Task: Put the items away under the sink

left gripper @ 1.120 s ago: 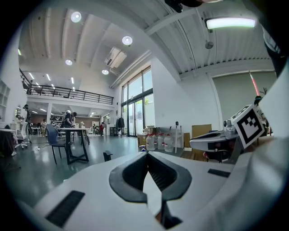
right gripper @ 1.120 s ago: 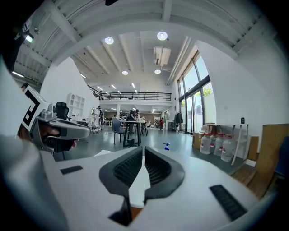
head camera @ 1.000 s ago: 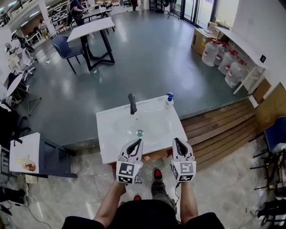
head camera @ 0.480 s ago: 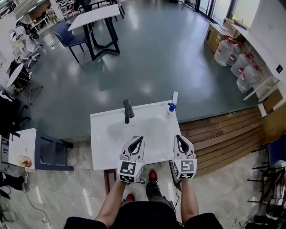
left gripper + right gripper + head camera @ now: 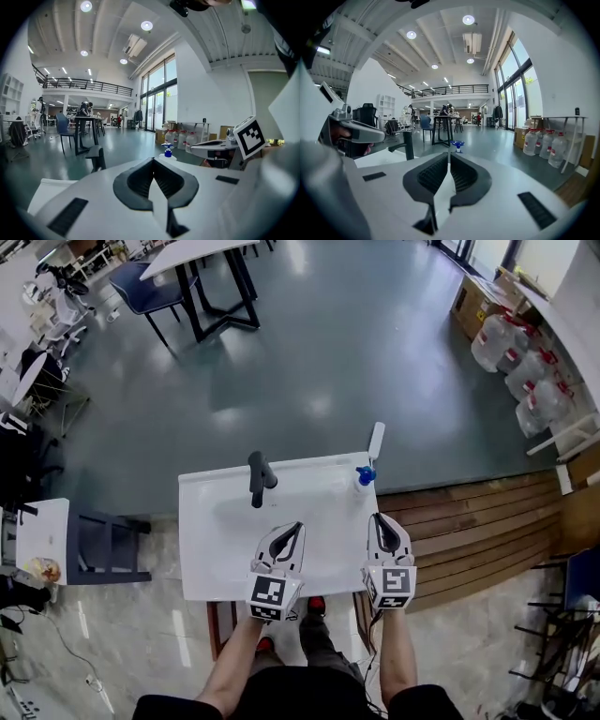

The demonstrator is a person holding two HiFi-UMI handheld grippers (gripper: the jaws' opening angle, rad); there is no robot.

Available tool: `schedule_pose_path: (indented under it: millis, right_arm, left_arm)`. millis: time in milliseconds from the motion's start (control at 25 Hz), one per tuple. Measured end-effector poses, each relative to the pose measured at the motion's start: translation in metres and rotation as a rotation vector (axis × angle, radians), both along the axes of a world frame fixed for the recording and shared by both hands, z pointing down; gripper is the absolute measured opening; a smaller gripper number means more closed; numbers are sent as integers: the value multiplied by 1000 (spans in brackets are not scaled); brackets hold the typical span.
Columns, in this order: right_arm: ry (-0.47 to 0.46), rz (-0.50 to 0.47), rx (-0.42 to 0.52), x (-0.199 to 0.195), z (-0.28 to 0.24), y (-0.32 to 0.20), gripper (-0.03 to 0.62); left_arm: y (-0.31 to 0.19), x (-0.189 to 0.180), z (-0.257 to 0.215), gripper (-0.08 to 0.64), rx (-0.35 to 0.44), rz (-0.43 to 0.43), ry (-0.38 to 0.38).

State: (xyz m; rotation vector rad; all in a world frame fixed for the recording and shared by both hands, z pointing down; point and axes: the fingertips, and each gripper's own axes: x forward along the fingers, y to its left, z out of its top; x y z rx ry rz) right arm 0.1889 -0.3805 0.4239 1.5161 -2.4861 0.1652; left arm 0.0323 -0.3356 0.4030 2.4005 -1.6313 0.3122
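Hovering mid-frame, my left tool [image 5: 292,532] and right tool [image 5: 379,522] are pinched together, empty — bottle [image 5: 365,477] (unstowed, I judge) on sink [image 5: 211,554].

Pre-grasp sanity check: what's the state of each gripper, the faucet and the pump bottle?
left gripper: shut, empty
right gripper: shut, empty
faucet: no water seen running
pump bottle: upright on the back right corner of the sink

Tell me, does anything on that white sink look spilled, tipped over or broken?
Nothing stands out. The sink looks clean, the black faucet stands upright, and the blue-topped pump bottle stands upright at its far right corner. The left gripper and right gripper are shut, empty.
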Motion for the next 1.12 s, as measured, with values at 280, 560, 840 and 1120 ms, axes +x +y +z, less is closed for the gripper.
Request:
schedule_pose_path:
  millis: [280, 560, 840, 1120]
  right_arm:
    - [-26, -41, 22, -3, 11, -34, 44]
    - [-45, -95, -1, -13, 23, -70, 144]
    - [-48, -113, -3, -21, 30, -92, 170]
    - [-49, -115, 13, -26, 32, -102, 170]
  left_arm:
    - [-19, 0, 19, 6, -40, -23, -6]
    - [-27, -4, 33, 8, -80, -43, -17]
    - [-32, -14, 40, 6, -93, -74, -28]
    - [-32, -21, 46, 8, -107, -90, -45]
